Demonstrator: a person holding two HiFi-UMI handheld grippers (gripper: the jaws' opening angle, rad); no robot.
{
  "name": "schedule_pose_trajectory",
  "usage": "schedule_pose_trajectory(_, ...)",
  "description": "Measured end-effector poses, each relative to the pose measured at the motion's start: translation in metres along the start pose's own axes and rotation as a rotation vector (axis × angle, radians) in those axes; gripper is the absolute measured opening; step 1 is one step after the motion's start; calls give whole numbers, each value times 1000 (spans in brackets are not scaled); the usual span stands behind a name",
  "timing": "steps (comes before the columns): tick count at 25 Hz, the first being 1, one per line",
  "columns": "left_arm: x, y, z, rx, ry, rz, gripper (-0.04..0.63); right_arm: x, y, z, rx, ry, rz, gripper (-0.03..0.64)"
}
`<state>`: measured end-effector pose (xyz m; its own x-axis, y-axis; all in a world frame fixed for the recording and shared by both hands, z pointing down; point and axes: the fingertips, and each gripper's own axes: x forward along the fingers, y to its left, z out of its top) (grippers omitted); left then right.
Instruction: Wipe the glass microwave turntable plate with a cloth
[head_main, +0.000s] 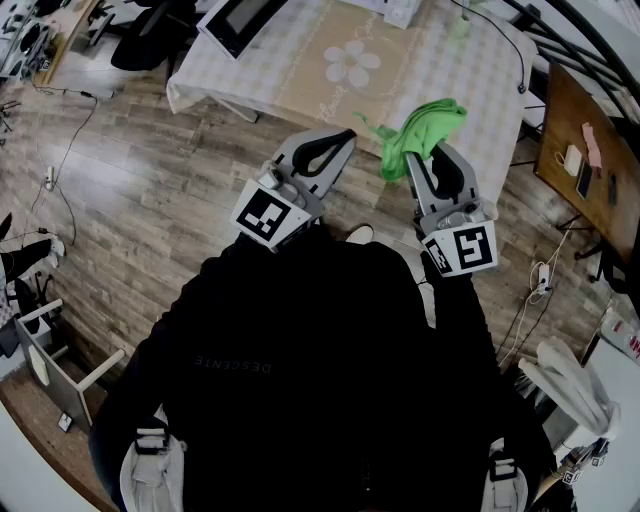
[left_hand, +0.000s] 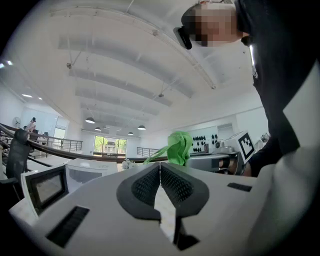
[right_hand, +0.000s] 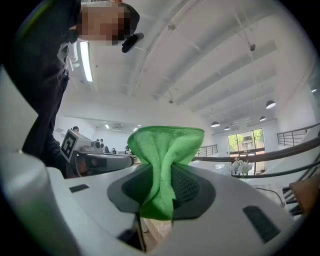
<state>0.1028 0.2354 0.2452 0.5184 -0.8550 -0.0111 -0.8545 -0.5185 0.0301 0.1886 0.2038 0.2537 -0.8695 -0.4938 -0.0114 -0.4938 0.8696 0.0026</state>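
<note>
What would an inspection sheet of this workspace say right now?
Surface: table with checked cover, flower print.
Job's things: green cloth held up; glass plate not seen; microwave at table's corner.
Clutter: small items on wooden desk, right.
Grippers: left gripper fingers together, empty; right gripper fingers clamp the cloth.
Cables: cable on floor, left; power strip on floor, right.
Surroundings: wooden floor; open hall with ceiling lamps.
</note>
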Motion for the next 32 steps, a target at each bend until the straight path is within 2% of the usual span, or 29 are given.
schedule_pose_trajectory(18, -7, -7, 0, -18, 19, -14, 21, -19, 1, 1, 20, 5, -58, 120)
schedule_pose_trajectory(23, -2, -13, -2, -26, 24, -13, 20, -26, -6, 0, 26, -9, -50, 112)
schedule_pose_trajectory(32, 6, -22, 2, 0, 22, 37, 20, -42, -15, -1, 25, -26, -3, 109)
